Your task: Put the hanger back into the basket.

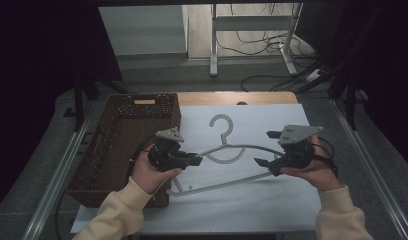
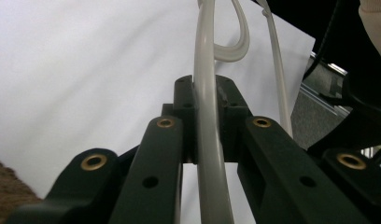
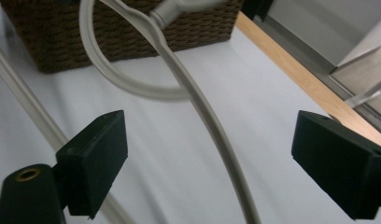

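Hanger [image 1: 227, 150] lay crosswise over the white bench [image 1: 272, 205] beside the basket [image 1: 122, 145], my left claw [image 1: 196, 160] clamped on its left shoulder while my right claw [image 1: 262, 148] gaped wide, straddling its right shoulder, untouched.

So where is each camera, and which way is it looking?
High view: above the table, looking forward and down at the hanger, basket, both hands and sleeves.
Left gripper view: on the left gripper, looking along its jaws shut on the hanger.
Right gripper view: on the open right gripper, facing the basket.
All share the hanger.
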### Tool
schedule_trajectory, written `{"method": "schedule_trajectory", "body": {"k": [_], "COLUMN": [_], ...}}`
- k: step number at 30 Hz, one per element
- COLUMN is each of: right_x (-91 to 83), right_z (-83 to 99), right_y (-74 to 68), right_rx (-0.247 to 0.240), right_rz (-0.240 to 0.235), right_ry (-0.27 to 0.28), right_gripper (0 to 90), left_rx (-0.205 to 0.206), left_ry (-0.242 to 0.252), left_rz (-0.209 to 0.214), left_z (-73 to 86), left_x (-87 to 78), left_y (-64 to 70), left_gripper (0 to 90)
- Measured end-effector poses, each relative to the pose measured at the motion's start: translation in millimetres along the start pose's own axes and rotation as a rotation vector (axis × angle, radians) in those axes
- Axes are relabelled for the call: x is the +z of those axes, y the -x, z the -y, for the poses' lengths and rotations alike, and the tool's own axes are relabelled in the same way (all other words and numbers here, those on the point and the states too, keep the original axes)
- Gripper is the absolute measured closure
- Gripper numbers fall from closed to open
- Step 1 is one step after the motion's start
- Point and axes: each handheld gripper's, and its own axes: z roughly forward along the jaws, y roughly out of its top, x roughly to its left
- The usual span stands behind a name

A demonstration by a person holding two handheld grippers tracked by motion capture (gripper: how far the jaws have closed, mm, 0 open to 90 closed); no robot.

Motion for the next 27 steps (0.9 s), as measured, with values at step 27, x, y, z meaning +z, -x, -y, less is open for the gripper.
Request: {"method": "schedule_trajectory", "body": {"k": [27], "right_x": [-19.9], "right_z": [53.4], "right_y": [20.4], "right_rx": [0.206], "right_rz": [0.077], "right_ry": [0.014], "right_gripper": [6.0], "left_rx": [-0.023], "left_ry": [0.15], "left_rz": [-0.107], "left_z": [14.8], "left_x": [-75.2], "left_y": [-11.6], "left_gripper": [81.5]}}
